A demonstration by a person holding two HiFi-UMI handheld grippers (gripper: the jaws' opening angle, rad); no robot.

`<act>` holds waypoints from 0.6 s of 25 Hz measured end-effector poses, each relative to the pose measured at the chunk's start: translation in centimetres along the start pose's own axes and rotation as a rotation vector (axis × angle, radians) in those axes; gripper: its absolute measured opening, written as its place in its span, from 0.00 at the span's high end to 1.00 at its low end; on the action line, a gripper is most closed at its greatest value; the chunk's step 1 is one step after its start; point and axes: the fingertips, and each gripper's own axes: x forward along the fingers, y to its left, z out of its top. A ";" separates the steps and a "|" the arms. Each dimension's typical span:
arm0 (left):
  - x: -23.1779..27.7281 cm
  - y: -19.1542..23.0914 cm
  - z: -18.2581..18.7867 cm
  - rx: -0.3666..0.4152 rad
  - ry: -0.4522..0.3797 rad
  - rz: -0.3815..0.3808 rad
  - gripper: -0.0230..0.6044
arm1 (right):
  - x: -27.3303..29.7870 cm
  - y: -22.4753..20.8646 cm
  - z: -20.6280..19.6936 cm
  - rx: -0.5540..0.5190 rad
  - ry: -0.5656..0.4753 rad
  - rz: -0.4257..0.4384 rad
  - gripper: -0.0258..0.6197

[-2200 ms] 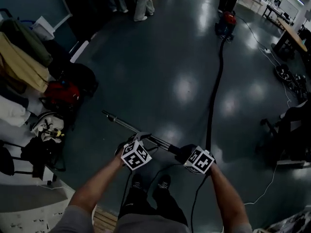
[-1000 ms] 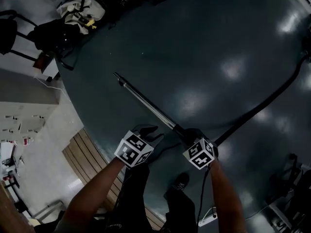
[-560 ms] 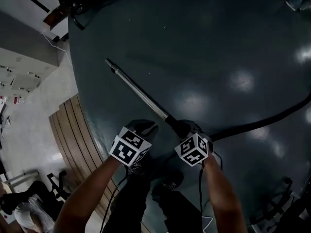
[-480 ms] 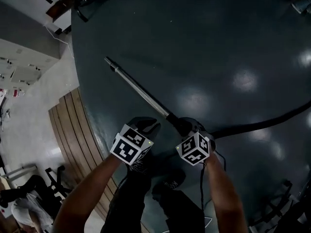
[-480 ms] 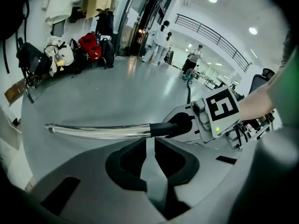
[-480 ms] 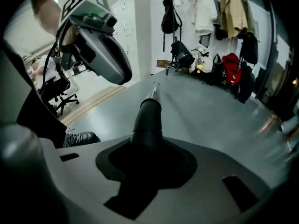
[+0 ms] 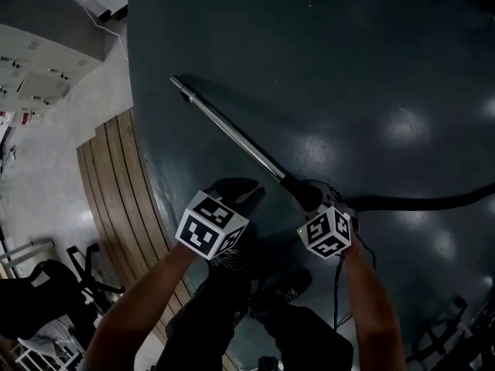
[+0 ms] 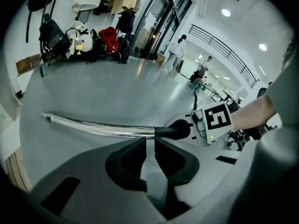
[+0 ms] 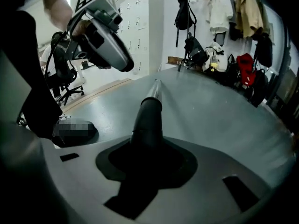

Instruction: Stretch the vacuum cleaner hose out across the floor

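The right gripper (image 7: 319, 201) is clamped on the black cuff (image 7: 308, 194) where the vacuum cleaner hose (image 7: 421, 204) joins the metal wand (image 7: 232, 134); in the right gripper view its jaws sit tight against both sides of that cuff (image 9: 145, 120), and the wand runs straight away from them over the floor. In the head view the hose leaves the cuff to the right as a dark line low over the glossy dark floor (image 7: 348, 60) and runs out of the picture at the right edge. The wand slants up and to the left from the cuff, its far tip near the edge of a strip of wooden boards (image 7: 116, 184); whether the tip touches the floor cannot be told. The left gripper (image 7: 244, 192) hangs just beside the cuff and apart from it. Its jaws have just been closing and now stand only a thin slit apart, with nothing between them; in the left gripper view the wand (image 8: 103, 129) passes crosswise just beyond their tips. The person's shoes (image 7: 282, 288) stand below the two grippers. Bags, one of them red (image 8: 108, 35), line the far wall.
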 end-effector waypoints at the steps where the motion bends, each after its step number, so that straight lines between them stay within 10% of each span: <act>1: 0.4 0.3 -1.0 -0.006 0.011 -0.002 0.86 | 0.8 0.4 -0.3 0.002 0.002 0.014 0.78; 15: 5.0 1.8 -11.3 -0.025 0.176 -0.019 0.86 | 8.0 9.9 -5.8 -0.019 0.260 0.555 0.78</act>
